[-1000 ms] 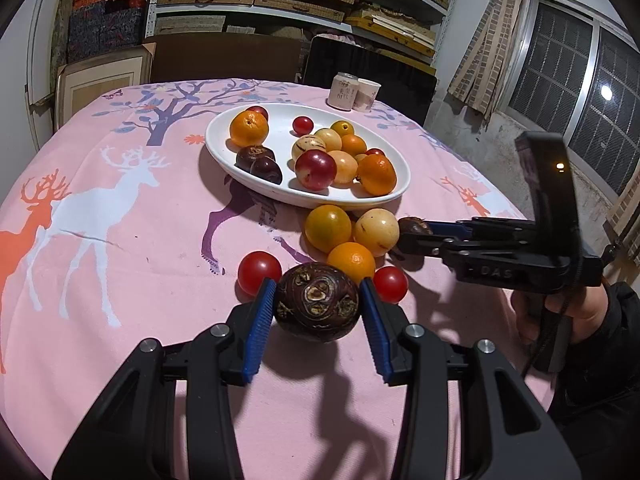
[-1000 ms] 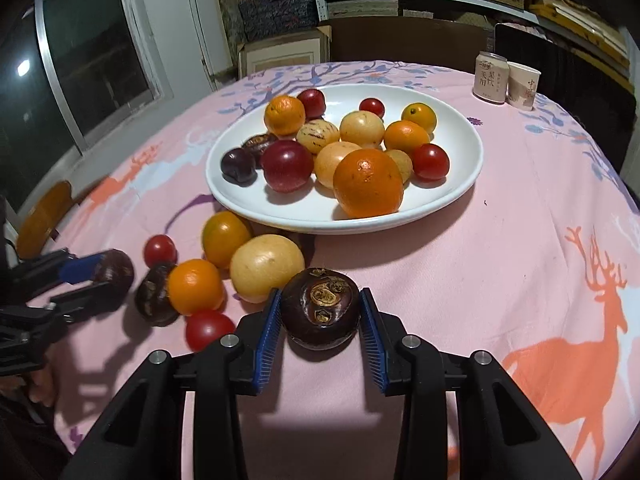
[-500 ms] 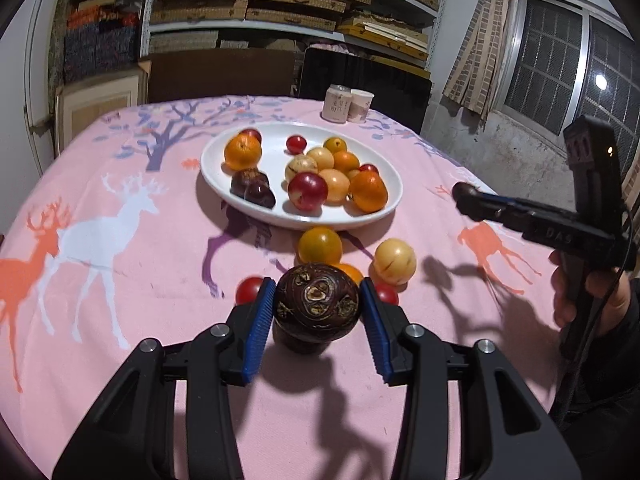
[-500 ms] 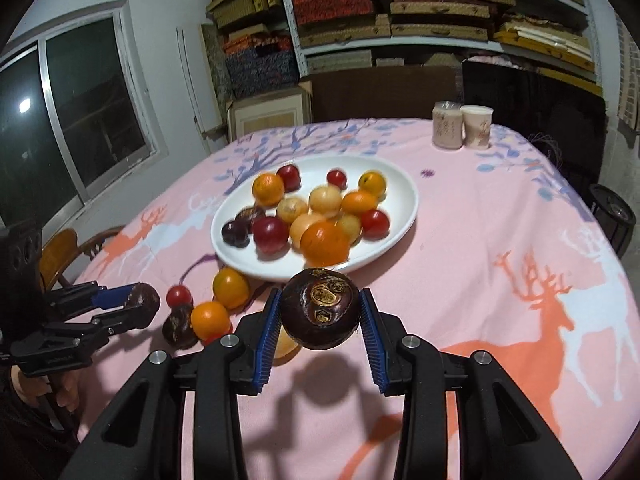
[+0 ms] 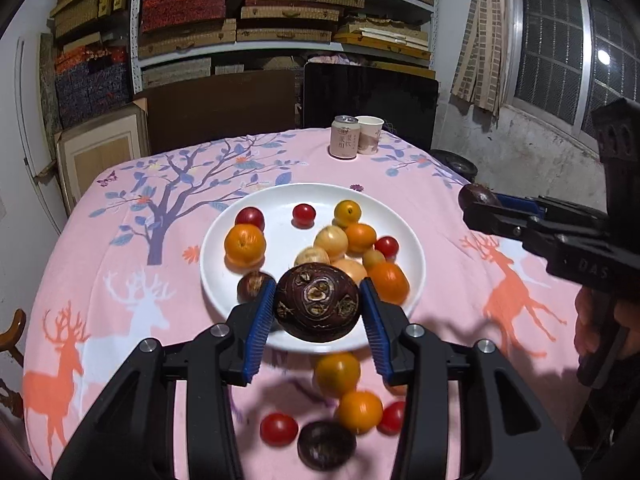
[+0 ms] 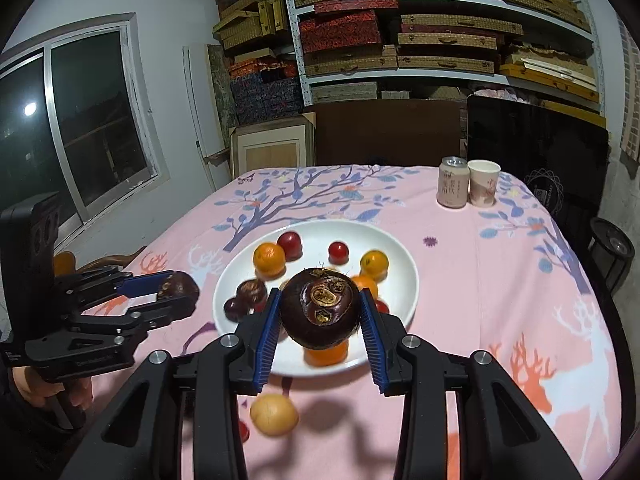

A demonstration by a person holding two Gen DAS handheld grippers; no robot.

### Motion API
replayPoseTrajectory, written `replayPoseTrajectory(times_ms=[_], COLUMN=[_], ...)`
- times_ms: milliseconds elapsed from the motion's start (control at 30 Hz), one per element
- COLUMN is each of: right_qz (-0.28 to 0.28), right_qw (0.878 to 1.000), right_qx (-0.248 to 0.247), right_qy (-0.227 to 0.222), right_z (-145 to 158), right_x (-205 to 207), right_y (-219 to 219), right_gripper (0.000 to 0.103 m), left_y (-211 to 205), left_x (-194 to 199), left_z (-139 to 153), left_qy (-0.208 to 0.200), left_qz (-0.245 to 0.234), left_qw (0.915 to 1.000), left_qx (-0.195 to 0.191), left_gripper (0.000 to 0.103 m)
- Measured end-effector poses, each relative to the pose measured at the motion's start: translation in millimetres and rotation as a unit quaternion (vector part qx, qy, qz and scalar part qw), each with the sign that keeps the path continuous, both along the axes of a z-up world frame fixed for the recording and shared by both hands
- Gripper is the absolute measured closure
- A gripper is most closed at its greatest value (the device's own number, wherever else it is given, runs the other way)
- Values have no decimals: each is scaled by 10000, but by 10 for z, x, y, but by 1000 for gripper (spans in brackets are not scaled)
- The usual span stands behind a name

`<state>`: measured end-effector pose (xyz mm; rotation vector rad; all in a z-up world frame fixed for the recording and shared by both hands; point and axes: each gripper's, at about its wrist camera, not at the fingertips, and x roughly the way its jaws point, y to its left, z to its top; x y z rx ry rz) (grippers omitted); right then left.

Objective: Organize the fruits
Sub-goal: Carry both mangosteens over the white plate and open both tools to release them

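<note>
In the left wrist view my left gripper (image 5: 317, 292) is shut on a dark purple passion fruit (image 5: 318, 308), held in the air over the near rim of the white plate (image 5: 280, 200). My right gripper (image 6: 321, 296) is shut on a second dark passion fruit (image 6: 320, 316), also raised above the plate (image 6: 400, 276). Each gripper shows in the other's view: the right gripper (image 5: 472, 204) at the right, the left gripper (image 6: 182, 292) at the left. The plate holds several oranges, yellow fruits, red tomatoes and dark fruits.
Loose fruit lies on the pink deer tablecloth near me: a yellow-orange fruit (image 5: 337, 374), an orange (image 5: 359, 410), a red tomato (image 5: 279, 429), a dark fruit (image 5: 326, 445). A can (image 5: 344, 142) and a paper cup (image 5: 370, 134) stand at the far edge. Shelves of boxes stand behind.
Both grippers have risen off the cloth with their passion fruits and moved toward the plate. The loose fruit now lies below and behind the fingers.
</note>
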<state>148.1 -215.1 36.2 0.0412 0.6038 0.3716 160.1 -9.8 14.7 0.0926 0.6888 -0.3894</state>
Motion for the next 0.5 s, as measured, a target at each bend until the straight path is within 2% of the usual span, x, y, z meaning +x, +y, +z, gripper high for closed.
replayPoseTrajectory(times_ms=[200,400,433,467,500], right_qz=[-59,63,94,126,143], right_qw=[9999,9994,9994,9994,9994], right_qx=[-35,48,86,112,136], right_qy=[147,322,332,313,286], right_z=[-134,-384,-411,-424,-422], right_x=[509,902,933,952,953], right_y=[97,199,210,222,230], right_gripper=[64,63,59,50,50], left_y=[-150,-195,-183,-169,-141], left_x=[645,1026,1062,1075,1068], left_z=[-147,-359,-380,-386,-380], left_qy=[436,718,756,762,734], left_qz=[67,177,197,230,275], left_qw=[9990,9970,9966,9964,9964], left_qx=[-83,-222,-254,-277,-309], left_gripper=[61,60,56,51,44])
